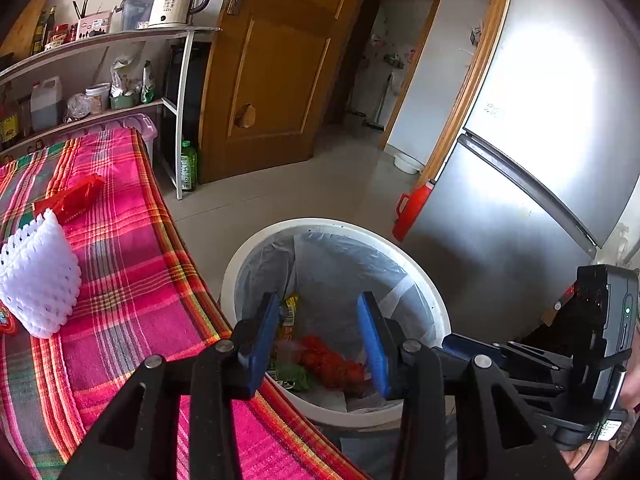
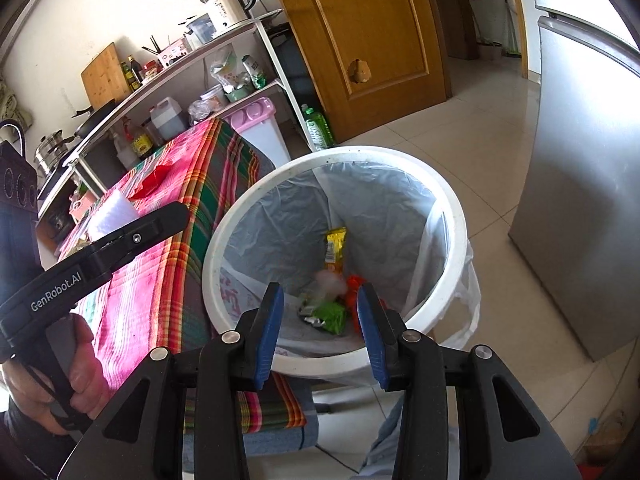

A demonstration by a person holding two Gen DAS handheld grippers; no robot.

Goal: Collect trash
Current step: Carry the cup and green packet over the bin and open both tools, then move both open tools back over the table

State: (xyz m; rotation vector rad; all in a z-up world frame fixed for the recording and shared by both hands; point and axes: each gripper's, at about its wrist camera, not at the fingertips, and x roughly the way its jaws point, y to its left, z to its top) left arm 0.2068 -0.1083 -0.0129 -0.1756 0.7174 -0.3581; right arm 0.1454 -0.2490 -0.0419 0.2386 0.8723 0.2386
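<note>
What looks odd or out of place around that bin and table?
Nothing spilled or damaged. The bin stands upright, its liner bunched loosely outside on one side. Wrappers lie inside it. On the table a white foam net and a red wrapper are not yet binned. Both grippers, left and right, hang open over the bin.

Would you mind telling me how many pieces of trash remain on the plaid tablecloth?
2 in plain view: a white foam fruit net near the left edge, and a red crumpled wrapper just beyond it. A small red item at the frame edge beside the net may be a third; more may be hidden.
</note>
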